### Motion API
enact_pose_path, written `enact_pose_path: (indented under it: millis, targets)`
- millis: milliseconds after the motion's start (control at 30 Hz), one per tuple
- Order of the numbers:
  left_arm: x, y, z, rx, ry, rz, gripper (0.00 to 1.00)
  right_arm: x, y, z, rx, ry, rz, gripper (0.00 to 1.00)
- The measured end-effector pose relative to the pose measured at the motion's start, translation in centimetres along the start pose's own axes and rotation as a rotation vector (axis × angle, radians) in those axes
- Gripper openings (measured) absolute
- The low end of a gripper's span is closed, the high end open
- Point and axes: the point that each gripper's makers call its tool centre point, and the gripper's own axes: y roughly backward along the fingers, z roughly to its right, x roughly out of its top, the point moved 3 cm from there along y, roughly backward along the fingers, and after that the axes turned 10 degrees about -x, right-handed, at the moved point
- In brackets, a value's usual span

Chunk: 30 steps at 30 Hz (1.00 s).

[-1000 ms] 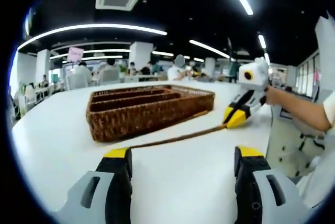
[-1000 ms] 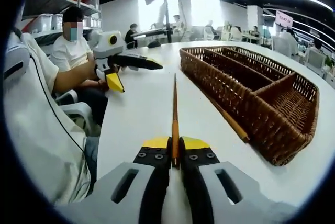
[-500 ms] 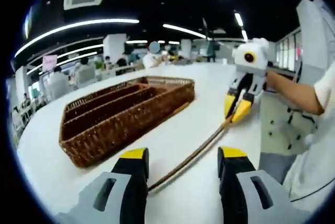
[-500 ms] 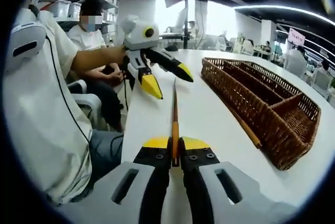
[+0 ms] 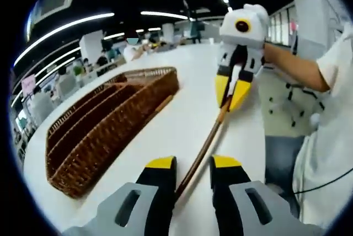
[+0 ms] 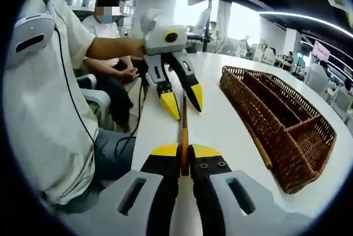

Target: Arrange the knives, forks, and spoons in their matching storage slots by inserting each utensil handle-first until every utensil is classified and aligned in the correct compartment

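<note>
A long thin brown utensil (image 6: 184, 123) hangs level over the white table (image 6: 220, 131), and which kind it is cannot be told. My right gripper (image 6: 185, 150) is shut on its orange end. The utensil (image 5: 205, 145) runs from my right gripper (image 5: 233, 90) down to my left gripper (image 5: 193, 164). The left jaws stand open on either side of its other end, with a small gap to the stick. In the right gripper view my left gripper (image 6: 183, 101) straddles the far tip. A brown wicker tray (image 5: 110, 117) with long compartments lies on the table, also seen as the tray (image 6: 278, 112).
A second wooden-handled utensil (image 6: 258, 146) lies on the table along the tray's near wall. A seated person (image 6: 107, 43) and a chair (image 6: 96, 101) are beside the table edge. A white sleeve (image 5: 331, 76) is close on the right of the left gripper view.
My left gripper has swung over to the utensil's free end and its jaws have narrowed around it. The right gripper has kept its hold throughout.
</note>
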Motion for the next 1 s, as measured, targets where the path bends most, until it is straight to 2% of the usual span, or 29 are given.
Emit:
enact_pose_path:
  millis: [67, 267, 367, 433, 700, 900, 1000]
  targets:
    - [0.0, -0.1, 0.0, -0.012, -0.002, -0.008, 0.16, 0.0, 0.0, 0.0, 0.004, 0.000, -0.002, 0.06]
    - [0.3, -0.1, 0.2, -0.044, -0.095, -0.041, 0.11, -0.2, 0.0, 0.2, 0.002, -0.002, -0.009, 0.06]
    - [0.5, -0.2, 0.4, -0.063, -0.236, -0.061, 0.07, -0.3, -0.1, 0.4, -0.011, 0.008, -0.012, 0.07]
    - [0.5, -0.1, 0.6, -0.078, -0.288, -0.082, 0.05, -0.3, 0.0, 0.7, -0.022, 0.011, -0.010, 0.07]
    - [0.5, 0.0, 0.5, -0.105, -0.253, -0.099, 0.03, -0.7, -0.5, 1.4, -0.023, 0.028, -0.038, 0.09]
    - [0.5, -0.1, 0.1, -0.102, -0.241, -0.101, 0.03, -1.2, -1.9, 1.1, 0.029, 0.077, -0.081, 0.16]
    - [1.2, -0.6, 1.3, -0.105, -0.250, -0.095, 0.03, -1.1, -2.6, 1.1, 0.059, 0.097, -0.106, 0.15]
